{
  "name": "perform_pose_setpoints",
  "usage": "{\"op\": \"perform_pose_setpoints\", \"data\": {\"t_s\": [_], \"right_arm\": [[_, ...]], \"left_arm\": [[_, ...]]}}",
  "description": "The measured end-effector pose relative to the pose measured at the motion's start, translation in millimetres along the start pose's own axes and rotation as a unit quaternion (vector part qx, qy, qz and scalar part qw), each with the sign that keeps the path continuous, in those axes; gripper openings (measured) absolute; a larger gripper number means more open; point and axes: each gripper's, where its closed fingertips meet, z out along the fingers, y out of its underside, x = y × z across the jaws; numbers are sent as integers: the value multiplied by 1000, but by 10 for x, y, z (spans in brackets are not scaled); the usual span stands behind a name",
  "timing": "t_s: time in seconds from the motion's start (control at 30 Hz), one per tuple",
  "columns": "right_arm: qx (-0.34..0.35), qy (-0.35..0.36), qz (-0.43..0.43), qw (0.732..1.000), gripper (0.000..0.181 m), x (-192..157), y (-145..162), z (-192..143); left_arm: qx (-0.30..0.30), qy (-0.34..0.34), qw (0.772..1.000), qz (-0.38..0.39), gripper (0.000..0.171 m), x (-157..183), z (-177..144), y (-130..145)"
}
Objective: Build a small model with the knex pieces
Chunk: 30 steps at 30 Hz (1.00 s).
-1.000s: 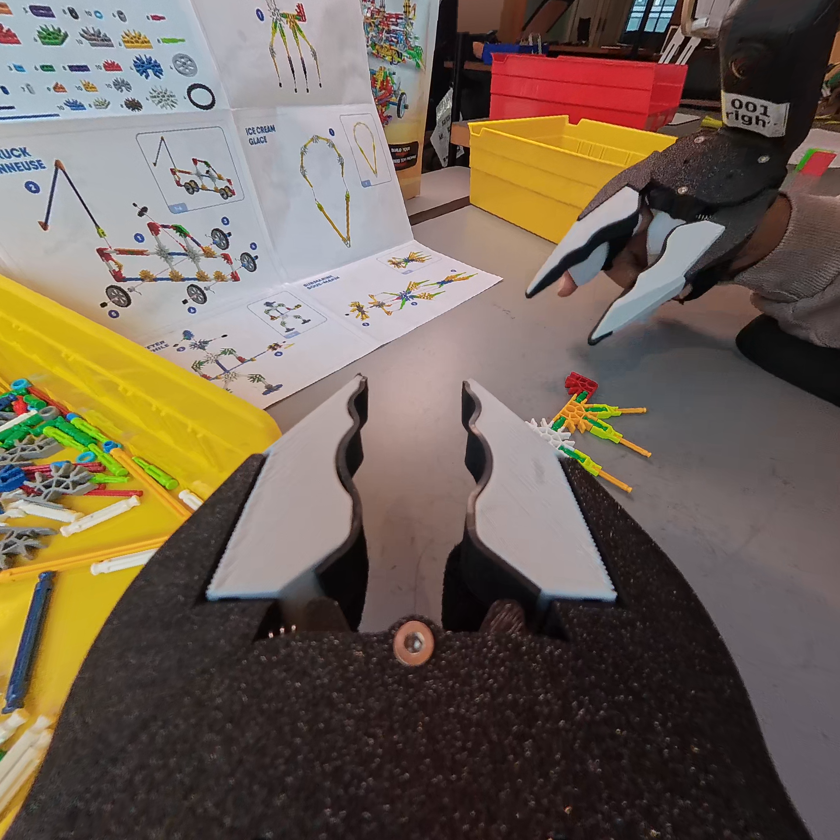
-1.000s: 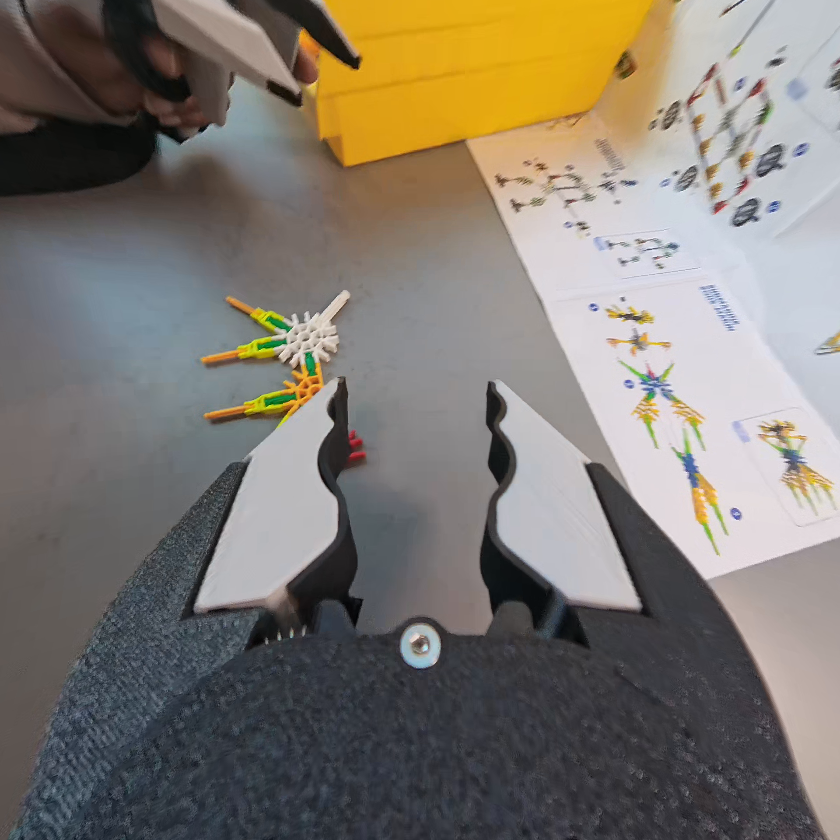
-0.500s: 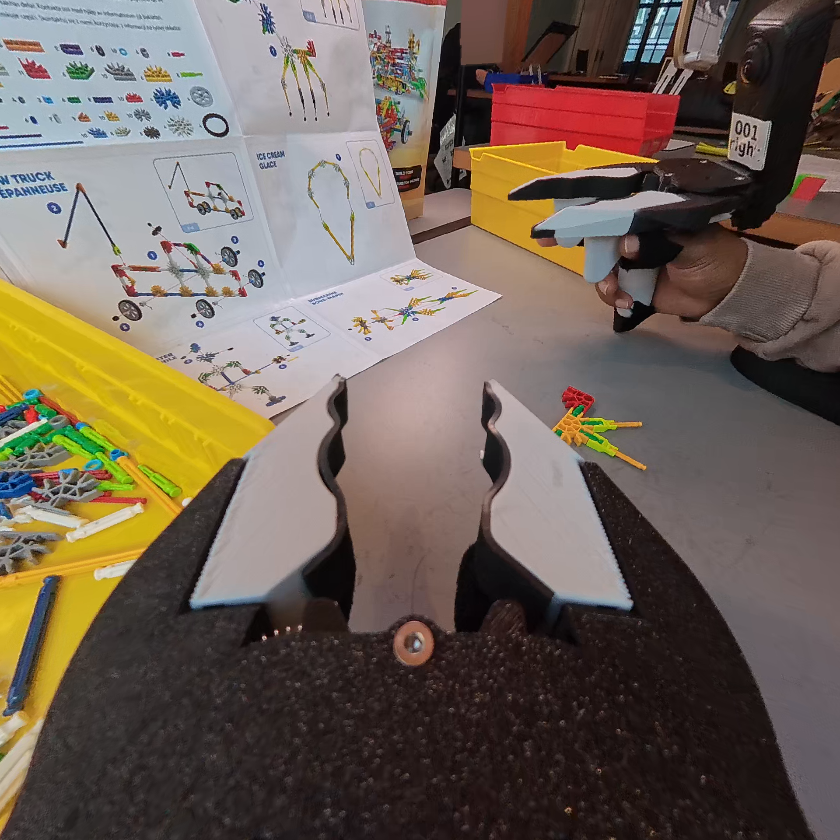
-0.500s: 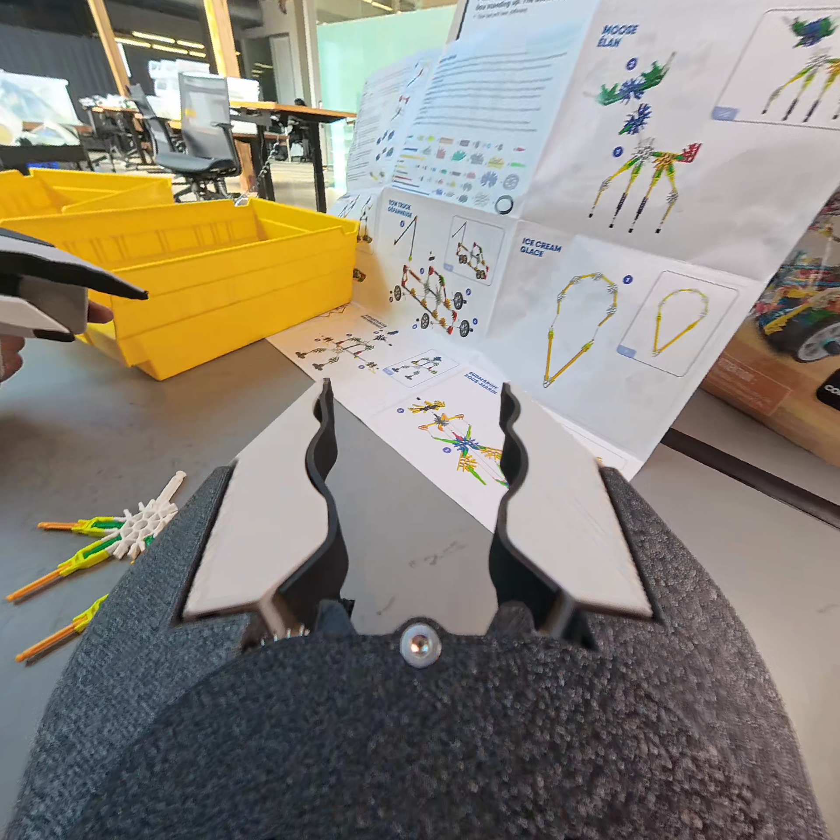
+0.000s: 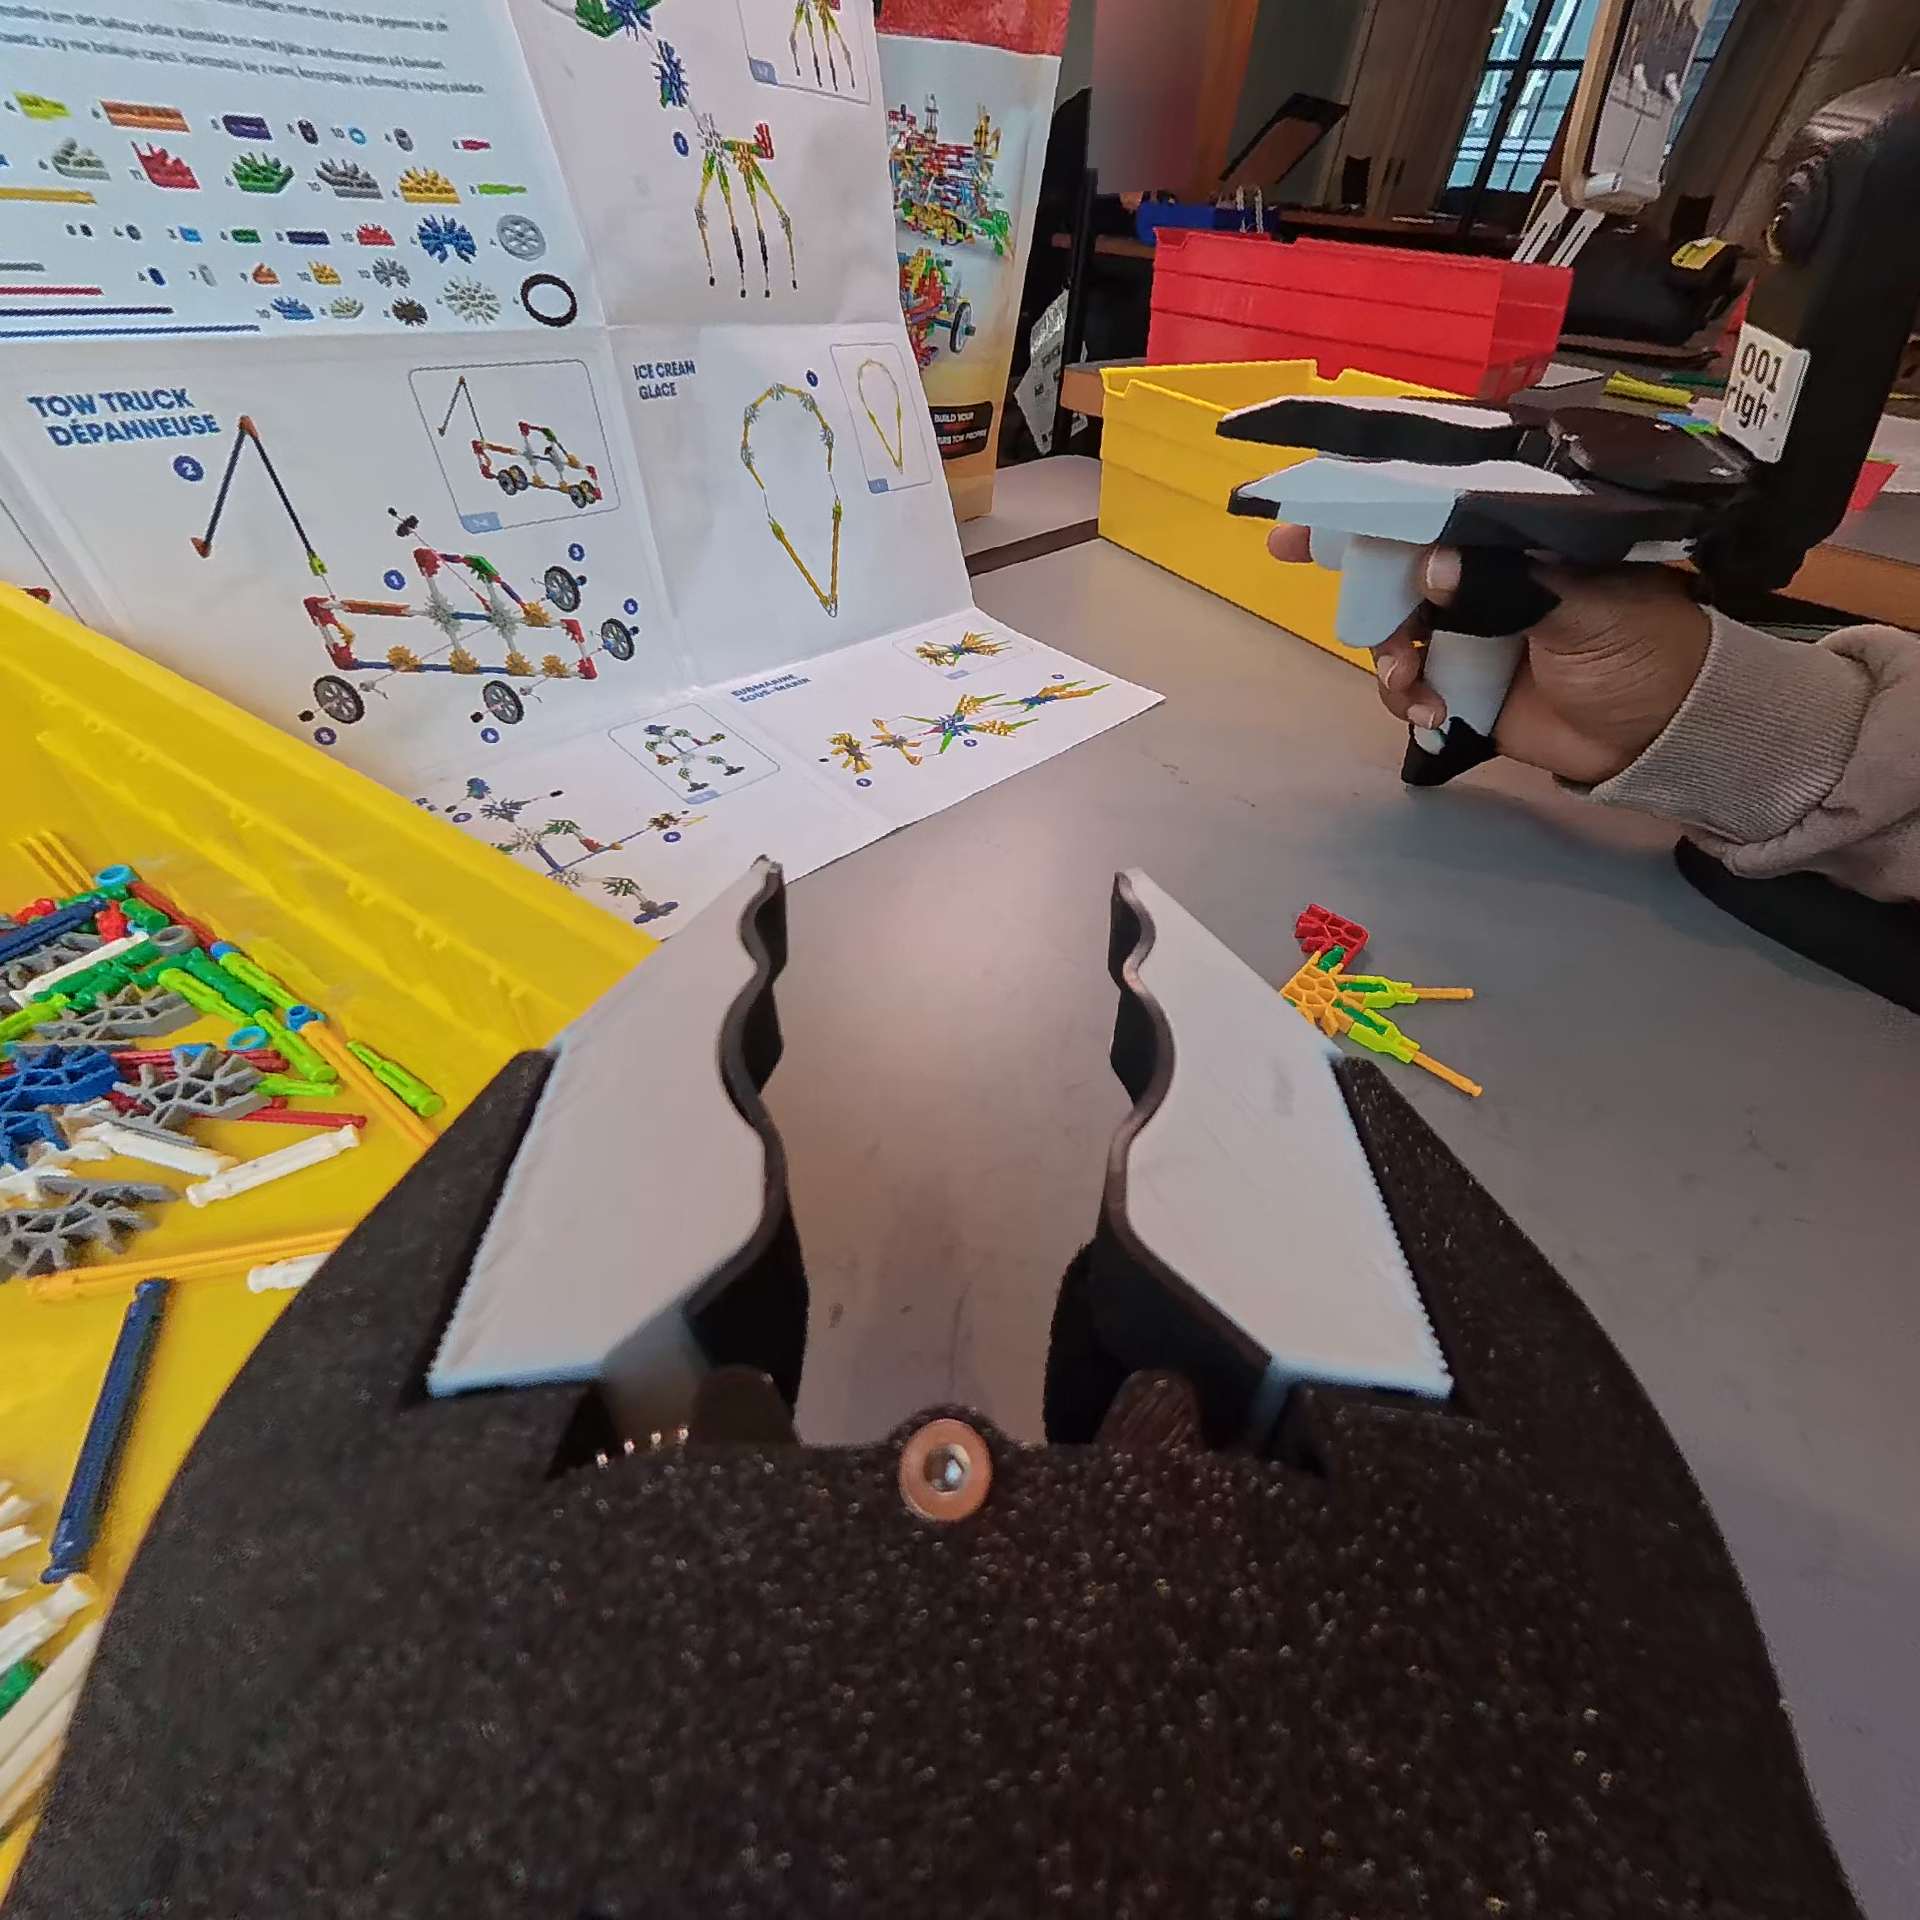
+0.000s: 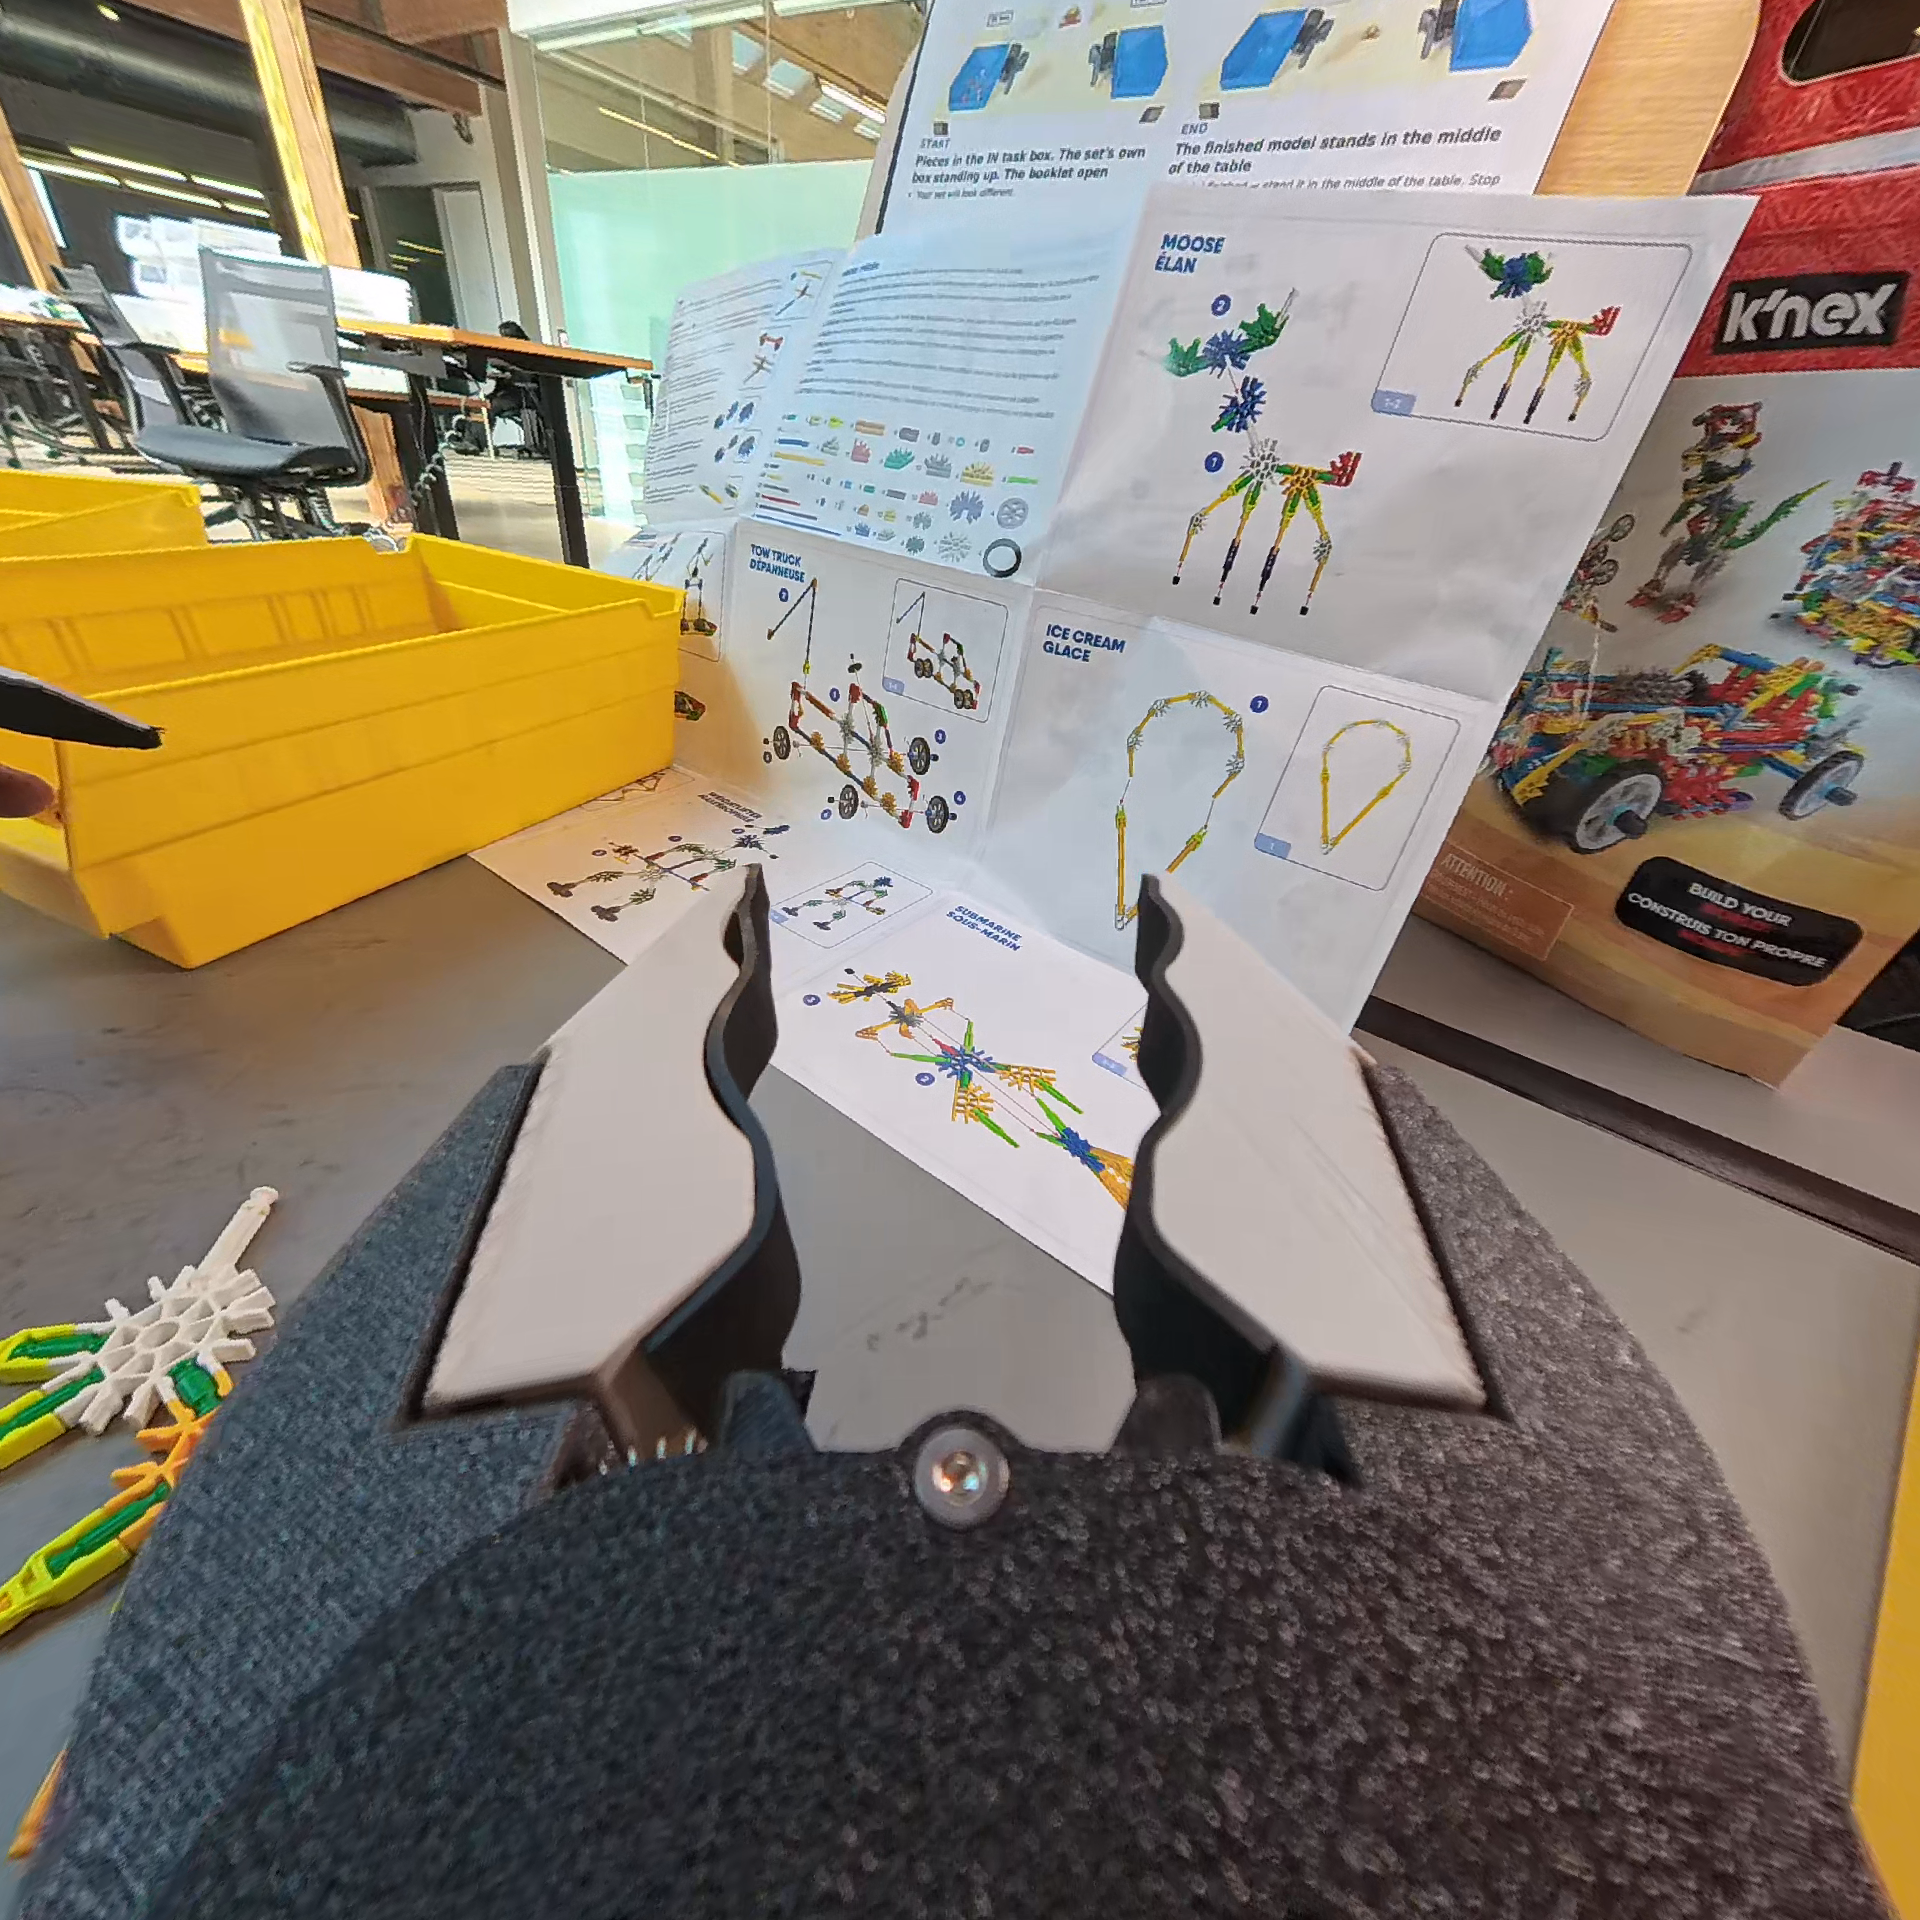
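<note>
Yellow bin (image 5: 312, 862), instruction sheet (image 6: 1195, 644), toy box (image 6: 1704, 727)

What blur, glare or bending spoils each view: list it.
Left wrist view: left claw slightly smeared, instruction sheet bowed by the wide lens, no glare. Right wrist view: soft blur overall, bright background windows, toy box leaning from distortion.

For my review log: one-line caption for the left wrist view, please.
Open left gripper over grey table, between yellow bin of parts and small assembly; open right gripper hovers beyond.
</note>
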Motion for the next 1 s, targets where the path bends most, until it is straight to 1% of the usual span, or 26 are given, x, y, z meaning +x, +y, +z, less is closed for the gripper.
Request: {"op": "perform_pose_setpoints", "data": {"t_s": [0.2, 0.87, 1.0], "right_arm": [[-9, 0, 7, 1000, 69, 15, 57, 21], [-15, -9, 2, 1000, 68, -20, 71, 43], [-12, -8, 9, 1000, 67, -1, 64, 35]], "left_arm": [[8, -2, 1000, 5, 61, -5, 0, -20], [13, 4, 1000, 4, 60, 1, -20, -50], [21, 3, 1000, 9, 60, 9, -48, -99]]}}
